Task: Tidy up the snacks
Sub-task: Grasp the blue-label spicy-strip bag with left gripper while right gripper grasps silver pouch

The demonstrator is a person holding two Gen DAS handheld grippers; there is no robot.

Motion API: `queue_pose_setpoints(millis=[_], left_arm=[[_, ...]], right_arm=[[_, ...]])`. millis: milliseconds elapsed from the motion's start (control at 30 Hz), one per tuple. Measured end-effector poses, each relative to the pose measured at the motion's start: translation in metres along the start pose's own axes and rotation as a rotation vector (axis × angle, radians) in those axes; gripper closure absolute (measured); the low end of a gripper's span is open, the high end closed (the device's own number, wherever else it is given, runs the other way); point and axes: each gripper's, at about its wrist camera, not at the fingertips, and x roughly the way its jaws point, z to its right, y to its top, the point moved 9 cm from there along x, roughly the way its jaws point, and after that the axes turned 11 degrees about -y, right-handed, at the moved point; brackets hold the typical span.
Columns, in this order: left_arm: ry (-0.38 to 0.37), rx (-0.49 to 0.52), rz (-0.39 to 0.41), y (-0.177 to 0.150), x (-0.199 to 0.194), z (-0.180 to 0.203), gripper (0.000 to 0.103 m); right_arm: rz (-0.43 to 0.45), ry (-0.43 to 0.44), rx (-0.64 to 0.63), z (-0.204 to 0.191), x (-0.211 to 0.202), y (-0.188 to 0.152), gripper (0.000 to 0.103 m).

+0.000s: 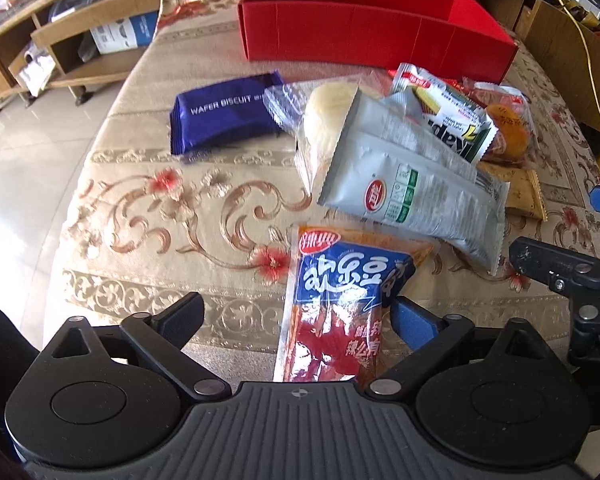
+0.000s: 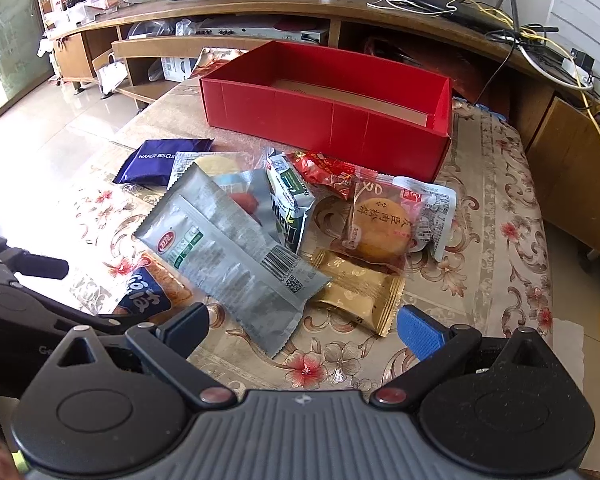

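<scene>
A red open box point(image 1: 364, 36) stands at the far side of the table; it also shows in the right wrist view point(image 2: 320, 120). Snack packets lie in a heap before it: a purple wafer biscuit pack point(image 1: 224, 114), a long silver pack point(image 1: 412, 192), a round cake in clear wrap point(image 2: 380, 228), a gold pack point(image 2: 356, 288). My left gripper point(image 1: 300, 316) is open, with an orange-and-blue spicy snack pack point(image 1: 336, 312) lying between its fingers. My right gripper point(image 2: 304, 328) is open and empty, just short of the silver pack point(image 2: 228, 256).
The table carries a beige floral cloth point(image 1: 148, 208). A wooden TV cabinet point(image 2: 260, 12) with cables stands behind the box. Tiled floor point(image 1: 24, 152) lies to the left. The right gripper's finger point(image 1: 556, 268) shows at the right edge of the left wrist view.
</scene>
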Motion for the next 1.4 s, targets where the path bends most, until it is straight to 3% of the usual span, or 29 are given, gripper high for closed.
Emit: queue_pose_setpoints(millis=[167,533,767,1033,1100,1300,1367,1400], left_arm=[[-0.048,-0.043,-0.033,-0.004,0.008,-0.001,0.019],[-0.028,-0.032,-0.011,0.002,0.008,-0.005,0.029],[-0.026,-0.026,-0.006,0.006,0.009,-0.009,0.032],[-0.003,0.007,-0.007,0.011,0.014,-0.009,0.03],[-0.018,0.003,-0.009,0.012,0.016,-0.008,0.017],[-0.018,0.023,-0.023,0.01,0.02,-0.003,0.013],[-0.022,0.011,-0.02,0.011,0.02,-0.005,0.013],[-0.027,0.006,-0.018,0.01,0.02,-0.006,0.013]], right_arm=[[-0.008,0.046,-0.035,-0.008,0.003,0.005,0.005],[-0.021,0.142,-0.22,-0.037,0.025,0.025,0.005],[-0.093,0.193,-0.255,-0.044,0.055,0.03,0.007],[-0.176,0.223,-0.235,-0.042,0.075,0.024,0.01],[-0.169,0.235,-0.228,-0.044,0.077,0.025,0.008],[-0.204,0.274,-0.205,-0.055,0.088,0.024,0.002],[-0.212,0.263,-0.185,-0.05,0.09,0.025,0.004],[-0.205,0.244,-0.182,-0.047,0.09,0.027,0.013]])
